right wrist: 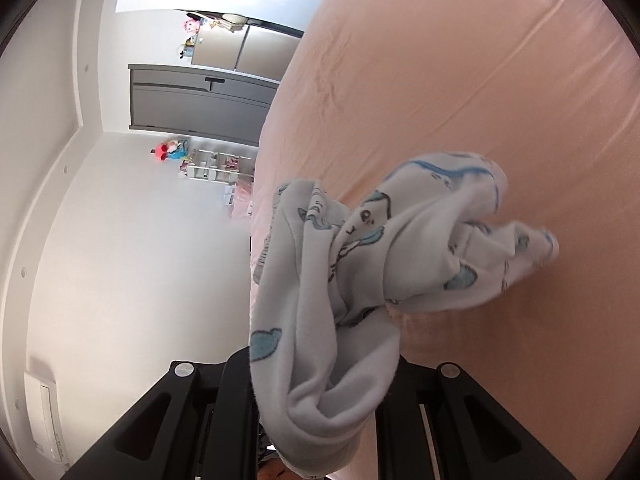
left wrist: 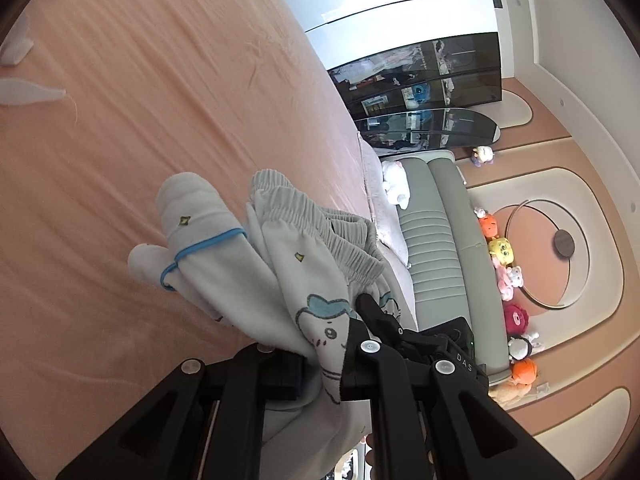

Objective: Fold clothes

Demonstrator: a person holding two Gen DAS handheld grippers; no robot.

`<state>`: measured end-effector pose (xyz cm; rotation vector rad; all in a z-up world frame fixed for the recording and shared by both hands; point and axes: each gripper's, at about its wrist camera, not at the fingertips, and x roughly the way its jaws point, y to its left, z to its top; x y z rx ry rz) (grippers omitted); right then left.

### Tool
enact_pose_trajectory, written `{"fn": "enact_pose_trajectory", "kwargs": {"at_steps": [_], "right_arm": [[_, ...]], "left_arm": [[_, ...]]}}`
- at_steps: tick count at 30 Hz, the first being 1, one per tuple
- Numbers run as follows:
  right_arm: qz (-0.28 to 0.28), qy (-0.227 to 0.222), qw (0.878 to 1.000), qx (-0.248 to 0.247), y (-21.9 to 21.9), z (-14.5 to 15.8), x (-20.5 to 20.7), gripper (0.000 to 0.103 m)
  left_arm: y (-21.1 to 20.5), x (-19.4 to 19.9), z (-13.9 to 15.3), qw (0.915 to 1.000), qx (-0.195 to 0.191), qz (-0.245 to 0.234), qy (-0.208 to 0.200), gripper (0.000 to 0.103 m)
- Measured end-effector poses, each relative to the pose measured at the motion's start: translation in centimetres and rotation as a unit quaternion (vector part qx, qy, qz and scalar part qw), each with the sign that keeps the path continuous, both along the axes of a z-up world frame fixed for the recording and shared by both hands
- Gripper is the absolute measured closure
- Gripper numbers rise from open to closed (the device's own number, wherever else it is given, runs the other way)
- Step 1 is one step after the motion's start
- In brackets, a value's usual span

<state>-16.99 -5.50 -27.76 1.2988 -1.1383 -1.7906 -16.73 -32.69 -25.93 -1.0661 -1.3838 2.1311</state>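
Observation:
A white garment (left wrist: 256, 264) with blue cartoon prints, a gathered grey waistband and a blue-trimmed cuff hangs bunched above the pink bed sheet (left wrist: 140, 100). My left gripper (left wrist: 320, 364) is shut on a fold of it near a printed face. In the right wrist view the same garment (right wrist: 360, 264) is crumpled into a wad, and my right gripper (right wrist: 320, 384) is shut on its thick rolled edge, which hides the fingertips. The other gripper's black housing (left wrist: 440, 344) shows close beside my left fingers, pressed into the cloth.
White cloth pieces (left wrist: 24, 92) lie on the sheet at the far left. A grey padded headboard (left wrist: 436, 240) with a row of plush toys (left wrist: 504, 256) and a dark glass cabinet (left wrist: 424, 92) lie beyond the bed. A grey door (right wrist: 200, 100) and a wall air conditioner (right wrist: 46, 420) are off the bed's edge.

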Motion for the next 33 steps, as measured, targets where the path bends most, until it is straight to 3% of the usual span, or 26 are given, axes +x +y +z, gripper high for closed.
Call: {"fn": "enact_pose_trajectory", "kwargs": {"at_steps": [5,9,17,29,33], "right_arm": [[0.0,0.001,1.0,-0.006,0.4,0.7,2.5,0.091],[0.003,0.009,1.0,-0.007,-1.9,2.0,1.4,0.091],[0.028,0.023,0.999,-0.015,-3.5,3.8,3.1,0.091],[0.114,0.04,0.992,-0.029,-11.6,6.5,3.6,0.091],[0.131,0.044,0.99,-0.039,-13.5,7.4,3.7,0.091]], "left_arm": [[-0.8,1.6,1.3,0.9999,-0.008,0.006,0.007,0.094],[-1.2,2.4,2.4,0.9998,-0.009,0.009,0.016,0.095],[-4.3,4.8,4.5,0.999,-0.024,0.025,0.028,0.094],[-11.6,9.8,8.5,0.9926,-0.055,0.104,0.03,0.094],[-13.1,10.9,9.2,0.9897,-0.048,0.131,0.033,0.094]]}}
